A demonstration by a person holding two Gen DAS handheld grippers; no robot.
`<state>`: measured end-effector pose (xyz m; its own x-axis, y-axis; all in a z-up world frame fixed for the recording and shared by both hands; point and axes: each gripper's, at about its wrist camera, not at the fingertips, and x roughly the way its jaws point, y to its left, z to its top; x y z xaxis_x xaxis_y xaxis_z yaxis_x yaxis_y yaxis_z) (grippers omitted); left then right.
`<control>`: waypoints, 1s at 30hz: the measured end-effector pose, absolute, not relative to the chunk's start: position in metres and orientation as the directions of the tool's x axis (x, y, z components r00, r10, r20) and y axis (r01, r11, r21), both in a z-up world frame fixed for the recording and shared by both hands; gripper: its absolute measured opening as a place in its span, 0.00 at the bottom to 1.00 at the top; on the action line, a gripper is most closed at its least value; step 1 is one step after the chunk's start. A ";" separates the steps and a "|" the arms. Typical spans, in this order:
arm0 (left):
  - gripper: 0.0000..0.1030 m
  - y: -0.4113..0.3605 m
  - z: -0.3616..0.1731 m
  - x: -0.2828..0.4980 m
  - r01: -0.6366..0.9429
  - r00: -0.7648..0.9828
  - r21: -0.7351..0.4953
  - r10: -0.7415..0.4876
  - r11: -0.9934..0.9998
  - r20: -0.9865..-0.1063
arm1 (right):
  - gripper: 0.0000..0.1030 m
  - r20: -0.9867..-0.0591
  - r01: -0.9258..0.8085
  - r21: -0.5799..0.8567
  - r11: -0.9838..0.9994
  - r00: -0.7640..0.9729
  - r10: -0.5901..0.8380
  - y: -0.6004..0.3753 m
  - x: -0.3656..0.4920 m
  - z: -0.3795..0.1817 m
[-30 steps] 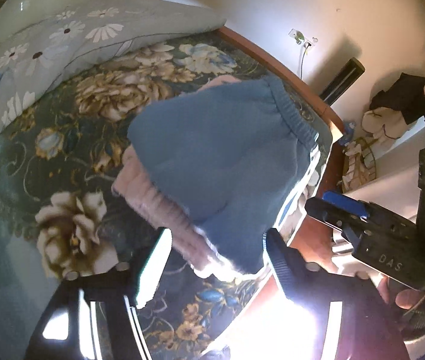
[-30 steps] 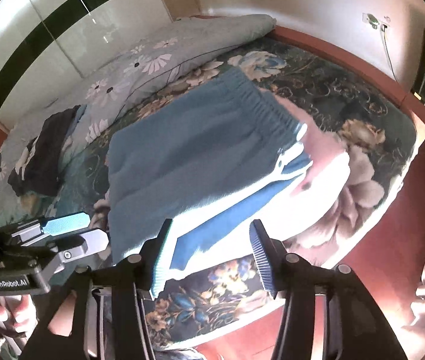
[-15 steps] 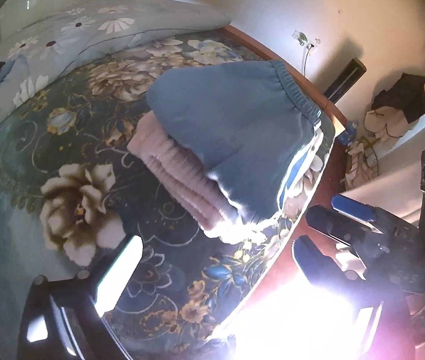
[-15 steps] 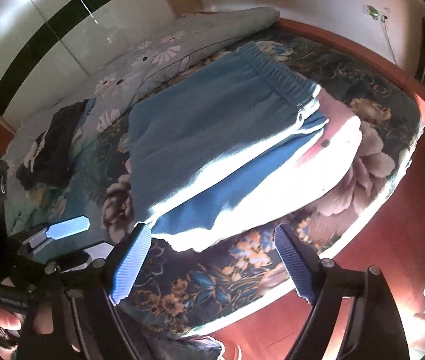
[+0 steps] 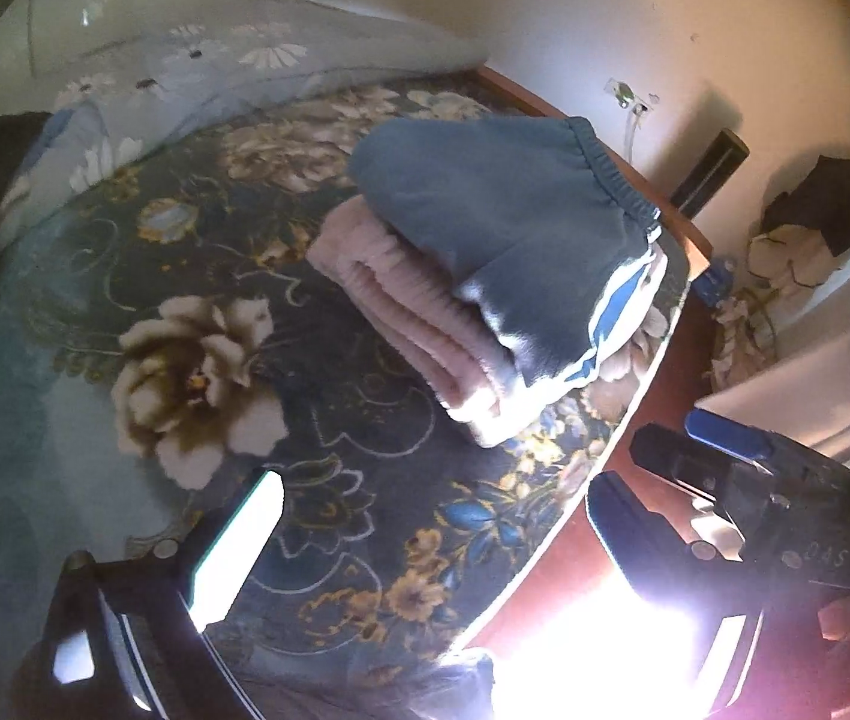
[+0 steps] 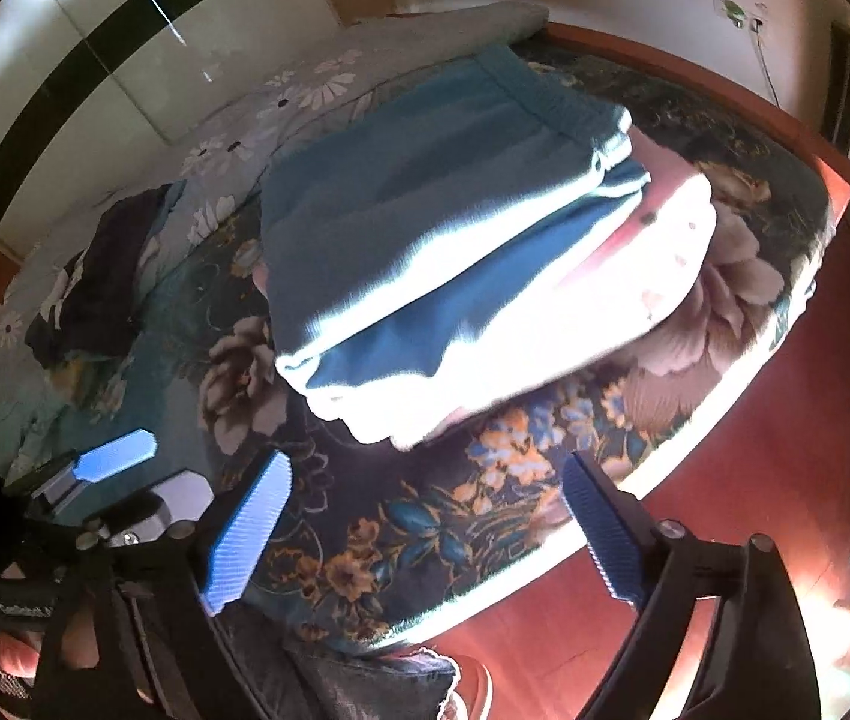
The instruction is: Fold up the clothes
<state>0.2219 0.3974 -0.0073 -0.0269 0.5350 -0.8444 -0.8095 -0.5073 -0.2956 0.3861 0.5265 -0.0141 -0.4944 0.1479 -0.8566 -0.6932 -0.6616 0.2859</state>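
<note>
Left gripper [image 5: 430, 546] fingers [image 5: 239, 546] are standing spread wide, grasping nothing, hovering over the bed [image 5: 125, 432] short of the stack. Right gripper [image 6: 425, 531] fingers [image 6: 248, 525] are likewise released and empty, also hanging on the near side of the stack, over the bed's edge.

The stack is the landmark: blue shorts [image 5: 502, 222] are lying folded flat on top of a folded pink garment [image 5: 407, 312], both sitting on the floral bedspread close to the bed's wooden edge. The elastic waistband is facing the far side of the stack; the white side stripes are showing on the edge toward the wall socket. Sunlight is blowing out the near end of the stack in the right wrist view, so the hem detail is not readable.

Handling guess: both pieces are looking soft, light, limp knit; nothing stiff, nothing fragile. They are likely to sag and unfold if lifted by one corner. Best holds would be the thick waistband or a pinch through all layers at a folded edge, one gripper each side.

Beyond the stack, a daisy-print quilt [image 6: 281, 114] is lying bunched, with a dark garment [image 6: 95, 276] on it, crumpled, well apart from the stack.

Stage: the shorts are lying folded as the task wants; the dark piece is looking unfolded.
</note>
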 end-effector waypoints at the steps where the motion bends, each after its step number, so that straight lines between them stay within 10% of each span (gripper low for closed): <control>1: 1.00 0.395 -0.008 0.223 -0.807 -0.039 -0.291 0.537 -0.514 -0.843 | 0.96 -0.859 -0.696 0.283 -0.660 -0.490 0.148 0.525 0.387 -0.016; 30: 1.00 0.349 -0.034 0.246 -0.767 -0.182 -0.177 0.473 -0.617 -0.862 | 0.97 -0.870 -0.713 0.251 -0.655 -0.463 0.171 0.485 0.406 -0.031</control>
<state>0.2458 0.3494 -0.0345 -0.1822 0.4734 -0.8618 -0.7666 -0.6172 -0.1769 0.4057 0.4853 -0.0307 -0.4632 0.1712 -0.8696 -0.7130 -0.6548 0.2508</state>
